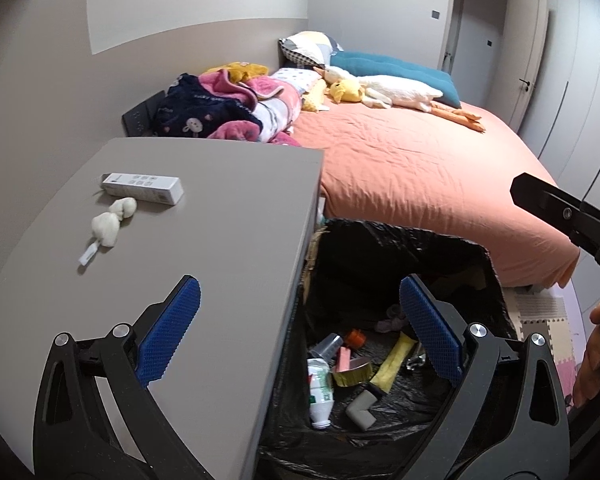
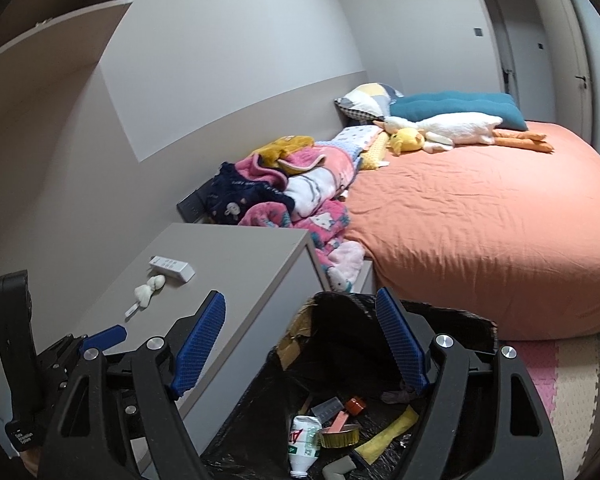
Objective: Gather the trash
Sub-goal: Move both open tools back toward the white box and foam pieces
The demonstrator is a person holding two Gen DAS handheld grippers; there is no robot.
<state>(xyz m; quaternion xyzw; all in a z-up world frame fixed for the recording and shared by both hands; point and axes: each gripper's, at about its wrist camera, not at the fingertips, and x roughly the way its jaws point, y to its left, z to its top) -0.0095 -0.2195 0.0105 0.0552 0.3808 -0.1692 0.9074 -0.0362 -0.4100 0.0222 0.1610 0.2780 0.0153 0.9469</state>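
A trash box lined with a black bag stands between the grey cabinet and the bed. Inside lie a crushed plastic bottle, a yellow wrapper, a clear cup, an orange cap and a grey foam piece. On the cabinet top lie crumpled white tissues and a small white tag. My left gripper is open and empty over the cabinet edge and the box. My right gripper is open and empty above the box.
The grey cabinet also carries a white remote-like box. The bed with an orange sheet holds blankets, pillows and plush toys. Foam floor mats lie on the right. Doors stand at the far right.
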